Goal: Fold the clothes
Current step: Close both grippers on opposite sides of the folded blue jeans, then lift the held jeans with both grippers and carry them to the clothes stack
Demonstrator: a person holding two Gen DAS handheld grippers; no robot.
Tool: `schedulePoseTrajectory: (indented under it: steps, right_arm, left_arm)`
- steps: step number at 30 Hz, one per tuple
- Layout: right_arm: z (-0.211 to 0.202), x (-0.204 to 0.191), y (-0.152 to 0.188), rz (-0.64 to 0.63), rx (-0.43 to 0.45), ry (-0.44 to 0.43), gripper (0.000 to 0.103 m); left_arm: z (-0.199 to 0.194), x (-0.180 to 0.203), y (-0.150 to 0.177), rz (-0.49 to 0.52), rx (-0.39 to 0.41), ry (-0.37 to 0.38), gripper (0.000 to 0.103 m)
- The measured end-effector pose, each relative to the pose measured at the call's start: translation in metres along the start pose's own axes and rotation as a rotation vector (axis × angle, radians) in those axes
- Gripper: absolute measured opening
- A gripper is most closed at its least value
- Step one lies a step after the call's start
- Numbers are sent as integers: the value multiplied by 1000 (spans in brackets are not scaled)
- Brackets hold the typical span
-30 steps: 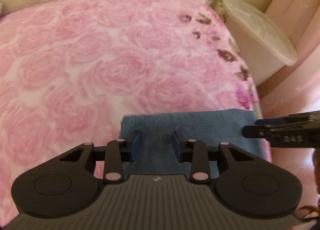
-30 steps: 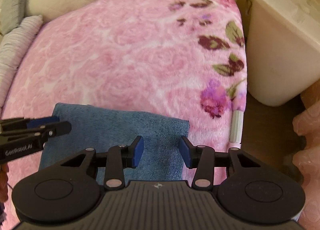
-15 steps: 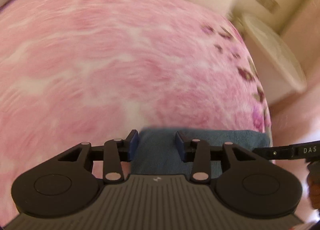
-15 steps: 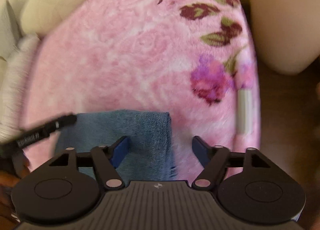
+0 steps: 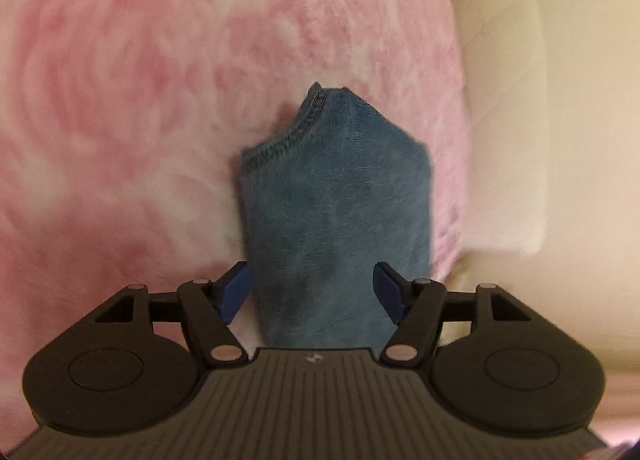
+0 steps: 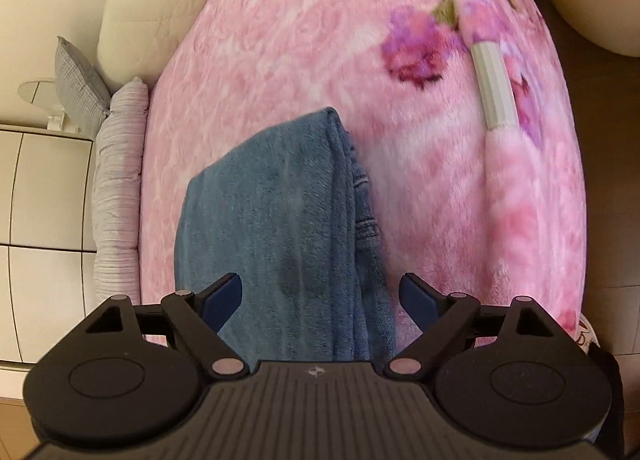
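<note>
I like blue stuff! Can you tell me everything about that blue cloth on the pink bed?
The blue denim garment looks like soft, faded jean fabric, folded into a narrow stack of several layers. A stitched hem curves across its far end, and layered edges with seams show along one side. It lies flat on the fluffy pink rose blanket. Both sets of fingers sit on either side of it, opening and not pressing on it.

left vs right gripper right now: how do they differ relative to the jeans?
The left gripper faces a stitched, curved edge of the folded jeans; the right gripper looks along their stacked layered edge. The right gripper's jaws stand wider. Shared: both sets of jaws are opening, denim between them, pads off it.
</note>
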State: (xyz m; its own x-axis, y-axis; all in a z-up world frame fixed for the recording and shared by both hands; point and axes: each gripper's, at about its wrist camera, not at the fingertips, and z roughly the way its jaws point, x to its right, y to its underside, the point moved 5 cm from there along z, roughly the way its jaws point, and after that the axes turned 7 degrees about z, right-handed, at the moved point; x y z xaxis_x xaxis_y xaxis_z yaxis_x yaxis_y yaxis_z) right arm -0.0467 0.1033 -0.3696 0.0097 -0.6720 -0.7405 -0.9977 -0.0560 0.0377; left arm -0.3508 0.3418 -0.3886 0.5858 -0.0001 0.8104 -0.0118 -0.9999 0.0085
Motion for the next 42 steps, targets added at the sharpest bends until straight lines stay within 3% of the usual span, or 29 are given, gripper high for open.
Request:
schedulePoseTrajectory:
  steps: [10,14,17,21,24,29,33,37,42]
  right_arm:
    - [35,-8,-22,-65,-20,-73,87]
    - [54,-21,-31,-121,-28,-78,87]
    - [63,-27,-34,-176,-23,-54,72]
    - [58,-29,-39,-167,-47,-70,44]
    - [45,-47,-39,-205,-69,-111,31]
    - [23,-90,-34,-232,-142,-152,29]
    - [4,-123,-11,-206,-240,-185,29]
    - [-13,-163,31,-209,-365,-241,29]
    - [-21,-226,118,-307,-579,-309,29]
  left_arm:
    - [40,-15,1,-85,150,58,65]
    - [55,-11,-5,-55,190,35,67]
    - [61,-6,-6,-64,234,18,66]
    - [54,-2,-3,-85,259,20,39]
    - [34,8,2,-70,298,52,30]
    - [-8,38,9,-74,380,110,26]
    - [-73,55,31,-101,483,130,26]
    - [-160,63,69,-132,622,128,26]
    - [-283,61,129,-183,869,92,26]
